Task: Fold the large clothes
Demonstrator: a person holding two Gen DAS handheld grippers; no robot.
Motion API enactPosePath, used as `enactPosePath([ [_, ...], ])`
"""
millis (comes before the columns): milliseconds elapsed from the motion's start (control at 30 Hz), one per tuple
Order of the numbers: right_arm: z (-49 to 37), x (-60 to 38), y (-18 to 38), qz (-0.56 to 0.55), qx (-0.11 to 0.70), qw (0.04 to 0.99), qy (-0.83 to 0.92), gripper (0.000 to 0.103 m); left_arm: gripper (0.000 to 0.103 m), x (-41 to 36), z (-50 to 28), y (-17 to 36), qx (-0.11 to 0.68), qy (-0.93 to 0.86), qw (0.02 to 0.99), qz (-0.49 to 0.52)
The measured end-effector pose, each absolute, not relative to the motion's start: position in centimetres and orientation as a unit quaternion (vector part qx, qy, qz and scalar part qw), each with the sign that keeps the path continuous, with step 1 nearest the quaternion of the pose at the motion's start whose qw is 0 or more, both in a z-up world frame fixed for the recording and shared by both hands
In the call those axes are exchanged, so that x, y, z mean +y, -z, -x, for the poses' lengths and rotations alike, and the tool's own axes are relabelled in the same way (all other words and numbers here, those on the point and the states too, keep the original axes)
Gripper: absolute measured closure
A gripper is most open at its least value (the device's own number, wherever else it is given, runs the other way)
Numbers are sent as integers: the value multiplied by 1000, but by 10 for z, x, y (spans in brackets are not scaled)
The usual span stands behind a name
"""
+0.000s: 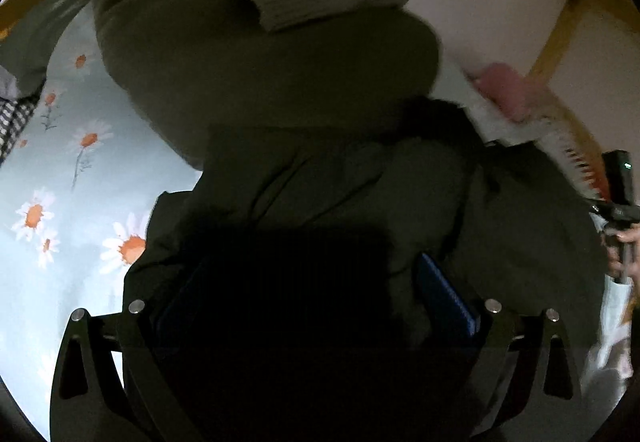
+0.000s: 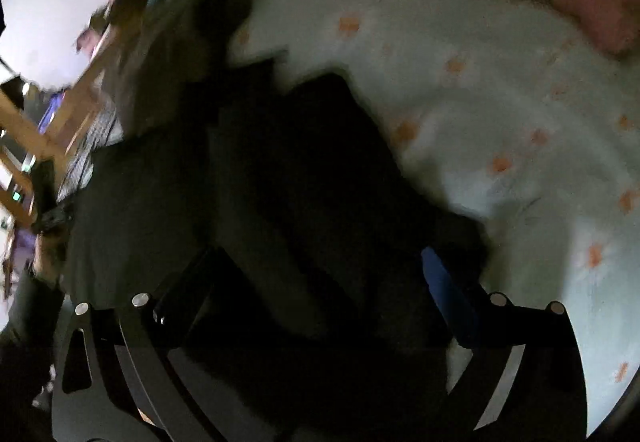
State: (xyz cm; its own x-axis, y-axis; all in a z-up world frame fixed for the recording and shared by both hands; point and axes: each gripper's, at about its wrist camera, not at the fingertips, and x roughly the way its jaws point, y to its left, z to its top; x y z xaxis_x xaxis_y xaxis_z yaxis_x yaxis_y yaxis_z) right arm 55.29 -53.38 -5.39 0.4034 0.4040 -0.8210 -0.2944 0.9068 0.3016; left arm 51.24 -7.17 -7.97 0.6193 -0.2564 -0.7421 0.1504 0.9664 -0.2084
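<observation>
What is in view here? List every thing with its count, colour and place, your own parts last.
garment: one, dark olive green, bunched across the bed's middle
bedsheet: one, pale blue with white and orange daisies, under the garment
pink item: one, blurred, at the bed's far edge
wooden frame: yellow-brown, beside the bed
left hand-held gripper: black with blue pads, open over the garment
right hand-held gripper: the same, open
</observation>
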Motion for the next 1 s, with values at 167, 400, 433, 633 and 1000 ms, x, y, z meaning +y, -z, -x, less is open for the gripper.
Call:
enactPosePath([
  [167,-565,-526,80,-91,490,858,-127,18,5,-83,-510,81,378,41,924,24],
  [400,-558,-526,81,-110,433,894,8,17,4,-92,-508,71,336,-18,941,30],
  [433,-559,-522,78,-100,430,897,26,11,4,-94,-512,70,342,-20,939,38],
  [633,-485,-500,36,-178,351,919,-8,3,5,-114,-460,36,285,14,950,131],
  [1000,-496,-359,108,18,415,909,6,2,5,-223,-502,102,372,57,926,17],
])
